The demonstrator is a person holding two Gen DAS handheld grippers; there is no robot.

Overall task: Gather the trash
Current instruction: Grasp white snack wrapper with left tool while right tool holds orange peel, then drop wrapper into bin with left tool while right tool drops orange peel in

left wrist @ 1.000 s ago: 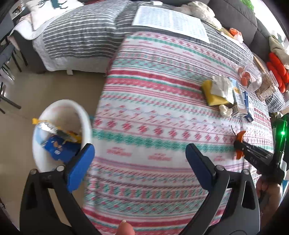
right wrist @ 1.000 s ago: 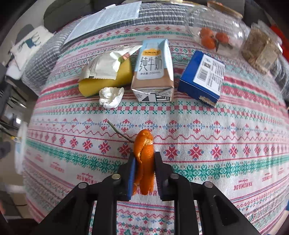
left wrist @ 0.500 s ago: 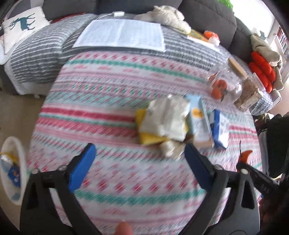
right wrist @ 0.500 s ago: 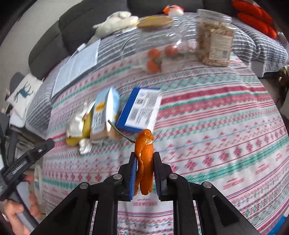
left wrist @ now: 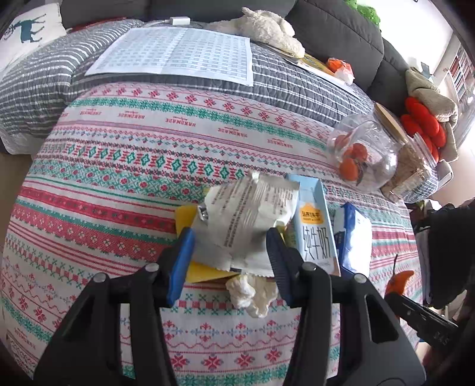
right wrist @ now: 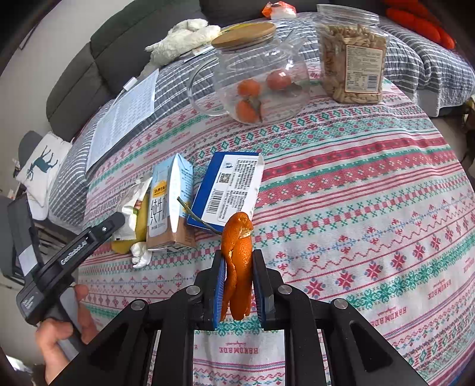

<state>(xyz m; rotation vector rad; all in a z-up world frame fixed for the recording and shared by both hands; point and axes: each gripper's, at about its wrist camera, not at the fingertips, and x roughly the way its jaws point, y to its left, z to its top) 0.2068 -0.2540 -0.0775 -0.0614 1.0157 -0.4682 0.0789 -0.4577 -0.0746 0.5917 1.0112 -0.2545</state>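
A crumpled white wrapper [left wrist: 252,205] lies on a yellow packet [left wrist: 185,213] on the patterned tablecloth [left wrist: 118,178]. My left gripper [left wrist: 230,258] straddles the wrapper; its jaws are closing, with the wrapper between the blue pads [left wrist: 181,261]. A wad of white tissue [left wrist: 252,294] sits just below the wrapper. To the right stand a light-blue milk carton [left wrist: 314,231] and a blue box [left wrist: 354,234]. My right gripper [right wrist: 237,267] is shut on a strip of orange peel [right wrist: 239,237] with a thin stem, held above the cloth.
A glass jar with oranges [right wrist: 255,74] and a clear jar of nuts [right wrist: 353,62] stand at the back. A printed sheet [left wrist: 178,56] and a plush toy [left wrist: 267,26] lie on the grey striped blanket. A hand [right wrist: 59,335] grips the left tool.
My left gripper has swung from beside the white bin at the table's left edge over to the wrapper pile, and its jaws have narrowed. The right gripper has lifted and rolled, peel still held.
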